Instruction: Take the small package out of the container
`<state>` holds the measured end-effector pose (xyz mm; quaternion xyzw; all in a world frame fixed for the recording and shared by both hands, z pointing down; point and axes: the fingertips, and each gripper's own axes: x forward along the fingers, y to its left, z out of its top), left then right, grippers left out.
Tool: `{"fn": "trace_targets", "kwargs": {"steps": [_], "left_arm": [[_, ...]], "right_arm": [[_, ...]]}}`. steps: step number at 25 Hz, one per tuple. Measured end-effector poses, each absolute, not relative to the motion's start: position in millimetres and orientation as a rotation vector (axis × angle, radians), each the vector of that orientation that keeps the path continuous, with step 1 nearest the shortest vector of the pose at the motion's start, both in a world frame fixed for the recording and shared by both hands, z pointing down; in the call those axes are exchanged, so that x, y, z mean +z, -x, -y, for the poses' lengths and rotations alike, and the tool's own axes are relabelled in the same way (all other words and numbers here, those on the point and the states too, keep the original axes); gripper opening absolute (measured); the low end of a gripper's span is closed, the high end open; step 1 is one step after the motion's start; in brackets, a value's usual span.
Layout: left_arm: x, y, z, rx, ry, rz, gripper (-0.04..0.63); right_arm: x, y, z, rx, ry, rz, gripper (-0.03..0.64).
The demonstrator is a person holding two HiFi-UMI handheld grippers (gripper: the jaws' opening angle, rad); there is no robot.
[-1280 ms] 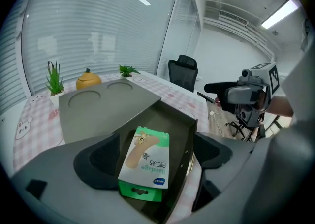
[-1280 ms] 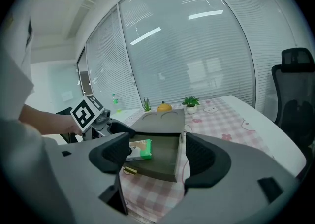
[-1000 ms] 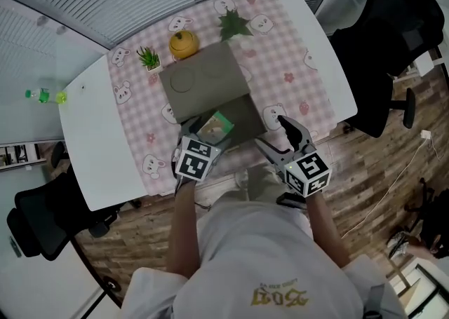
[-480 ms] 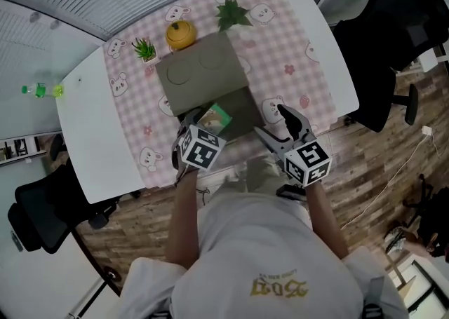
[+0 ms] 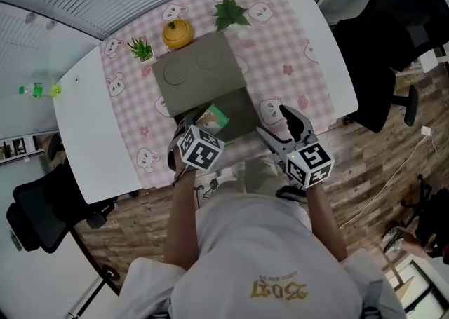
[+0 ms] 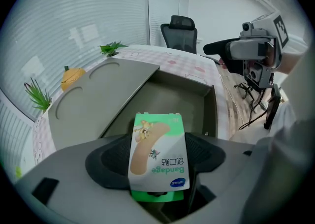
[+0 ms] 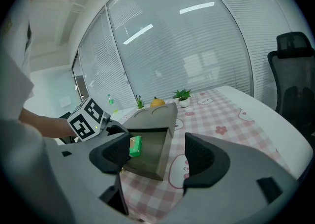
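Office room with slatted blinds, a wood floor and black chairs (image 5: 403,26). White table (image 5: 91,135) under a pink checked cloth (image 5: 287,51) printed with bears.

1. Container (image 6: 184,97). Grey box in the middle of the cloth, close to the person's edge. Its lid (image 5: 200,72) covers the far part, and the near part is open, which gives access from the person's side.

2. Package (image 6: 157,151). Small, green and white, with a bandage pictured on its face. It stands on end in the open near part of the container, toward the left side, and is not yet clear of the walls. Standing upright, it turns its two long edges to the pads.

3. Left tongs (image 5: 200,128). They reach into the open part with the jaws closing and the package between them. The pads look to meet its two long edges. Judged to be the grasp step, with the lift not yet made.

4. Right tongs (image 7: 155,151). The jaws are wide apart with nothing between them. They hang over the cloth just beside the container's near right corner, not touching it. Judged to be kept out of the way, or ready to steady the box.

5. Far edge of the cloth. Orange ornament (image 5: 177,33), spiky plant (image 5: 140,50) and leafy plant (image 5: 229,11), all well apart from the work.
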<state>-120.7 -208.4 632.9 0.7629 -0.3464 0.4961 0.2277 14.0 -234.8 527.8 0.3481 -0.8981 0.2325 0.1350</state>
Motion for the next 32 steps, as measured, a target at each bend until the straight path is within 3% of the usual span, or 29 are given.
{"fn": "trace_targets", "kwargs": {"steps": [24, 32], "left_arm": [[581.6, 125.0, 210.7, 1.154, -2.249, 1.192, 0.354], [499.2, 121.4, 217.9, 0.680, -2.381, 1.314, 0.356]], "right_arm": [[492.0, -17.3, 231.5, 0.530, -1.033, 2.644, 0.342], [463.3, -12.0, 224.0, 0.433, -1.074, 2.692, 0.330]]}}
